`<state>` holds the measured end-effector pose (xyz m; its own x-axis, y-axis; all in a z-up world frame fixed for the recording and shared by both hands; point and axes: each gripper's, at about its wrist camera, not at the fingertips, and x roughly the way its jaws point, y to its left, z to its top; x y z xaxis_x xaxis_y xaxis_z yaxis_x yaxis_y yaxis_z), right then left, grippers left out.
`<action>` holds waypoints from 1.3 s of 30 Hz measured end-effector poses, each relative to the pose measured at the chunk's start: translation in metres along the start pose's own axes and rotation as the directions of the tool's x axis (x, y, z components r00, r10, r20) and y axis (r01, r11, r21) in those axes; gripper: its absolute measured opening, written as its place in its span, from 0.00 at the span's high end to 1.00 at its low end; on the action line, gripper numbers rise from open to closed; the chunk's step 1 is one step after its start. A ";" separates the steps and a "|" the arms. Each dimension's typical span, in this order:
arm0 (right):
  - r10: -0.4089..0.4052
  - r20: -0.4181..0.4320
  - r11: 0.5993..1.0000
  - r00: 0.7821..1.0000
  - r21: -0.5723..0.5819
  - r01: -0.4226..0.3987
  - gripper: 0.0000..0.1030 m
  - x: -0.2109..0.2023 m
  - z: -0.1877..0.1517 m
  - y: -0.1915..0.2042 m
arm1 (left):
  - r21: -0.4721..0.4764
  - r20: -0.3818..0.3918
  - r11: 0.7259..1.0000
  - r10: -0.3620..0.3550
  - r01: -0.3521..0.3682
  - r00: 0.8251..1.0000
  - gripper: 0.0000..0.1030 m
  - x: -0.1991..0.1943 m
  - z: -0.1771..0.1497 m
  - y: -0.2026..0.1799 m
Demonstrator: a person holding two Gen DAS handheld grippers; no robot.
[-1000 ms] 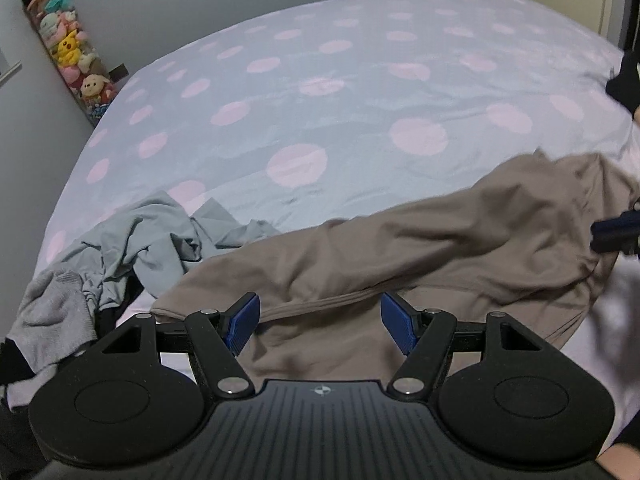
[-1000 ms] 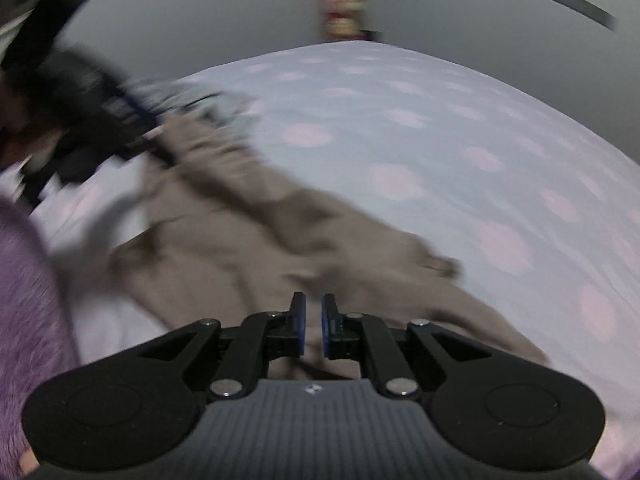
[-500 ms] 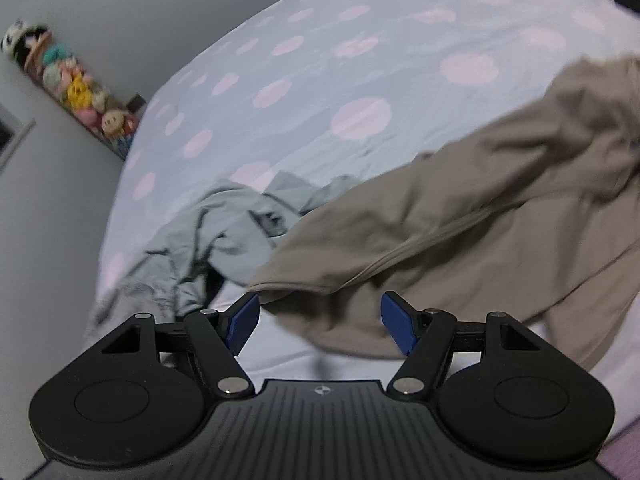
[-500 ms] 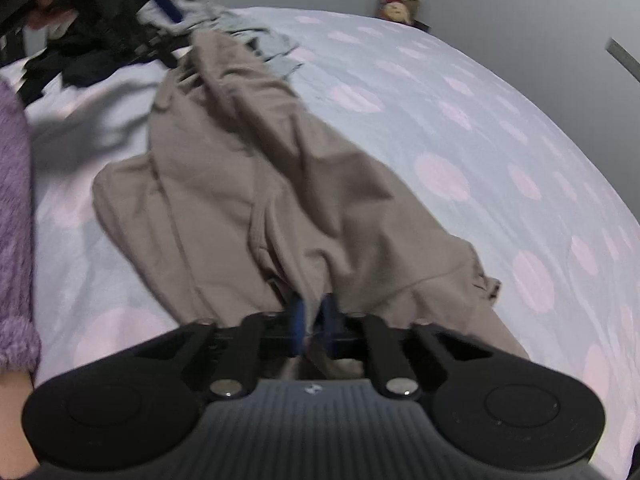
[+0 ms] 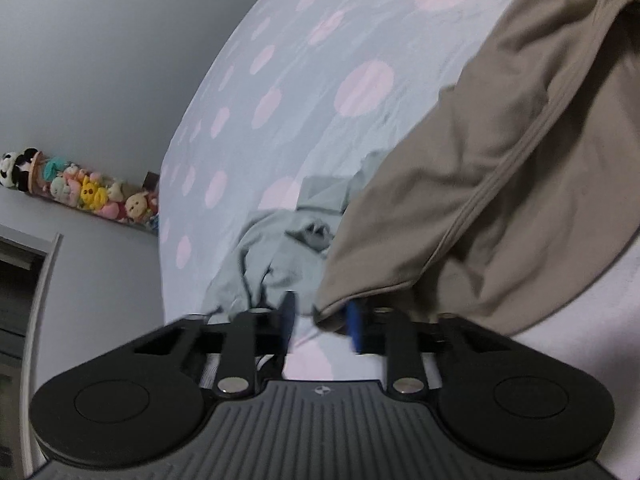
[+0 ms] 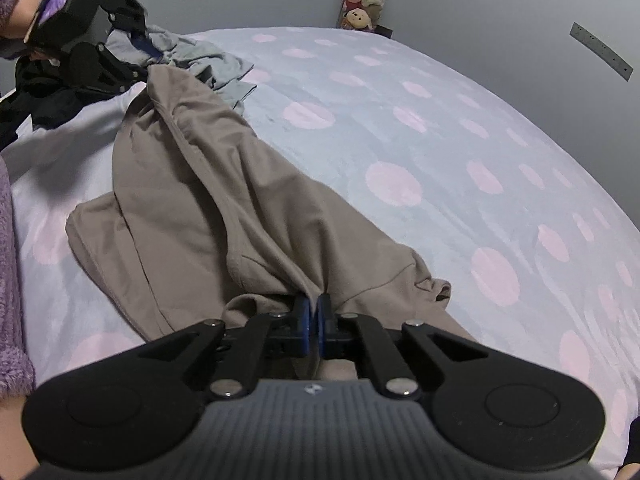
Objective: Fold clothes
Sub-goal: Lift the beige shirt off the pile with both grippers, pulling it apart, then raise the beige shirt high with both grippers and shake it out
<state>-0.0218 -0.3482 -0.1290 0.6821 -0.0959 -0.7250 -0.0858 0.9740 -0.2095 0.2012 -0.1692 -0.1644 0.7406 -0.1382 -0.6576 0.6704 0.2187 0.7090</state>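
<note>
A tan garment (image 6: pixel 208 200) lies stretched across the polka-dot bed. My right gripper (image 6: pixel 313 316) is shut on a bunched fold at its near end. My left gripper (image 5: pixel 320 320) is at the garment's far corner (image 5: pixel 336 312), which sits between the half-closed blue fingers (image 5: pixel 354 326); the fingers are blurred and a gap still shows. The tan garment fills the right of the left wrist view (image 5: pixel 500 160). The left gripper also shows in the right wrist view (image 6: pixel 100 40), at the garment's far end.
A crumpled grey garment (image 5: pixel 280 256) lies just beyond the tan one, also in the right wrist view (image 6: pixel 192 56). Dark clothes (image 6: pixel 48 104) lie at the bed's left. The bed sheet (image 6: pixel 440 140) stretches away. Plush toys (image 5: pixel 88 196) hang on the wall.
My left gripper has tilted, moved onto the tan garment's corner, and its fingers have narrowed from wide open. My right gripper stays shut on the garment, which now lies more stretched out.
</note>
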 end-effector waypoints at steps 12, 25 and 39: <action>-0.226 0.159 0.972 0.961 0.108 0.210 0.98 -0.062 0.018 -0.039 | -0.506 0.168 0.851 -0.062 0.140 0.984 0.99 -0.064 0.021 0.076; -0.535 0.456 0.840 0.711 0.202 0.503 0.98 -0.232 0.036 -0.058 | -0.615 0.460 0.765 0.149 0.192 0.875 1.00 -0.245 0.055 0.124; -0.660 0.661 0.696 0.358 0.358 0.622 0.98 -0.416 0.027 -0.032 | -0.655 0.662 0.733 0.440 0.183 0.608 1.00 -0.416 0.053 0.137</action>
<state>-0.2834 -0.3337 0.1971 0.7808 -0.5412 0.3122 0.6244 0.6922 -0.3619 -0.0120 -0.1324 0.2198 0.7750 -0.6269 0.0806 0.5969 0.7678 0.2328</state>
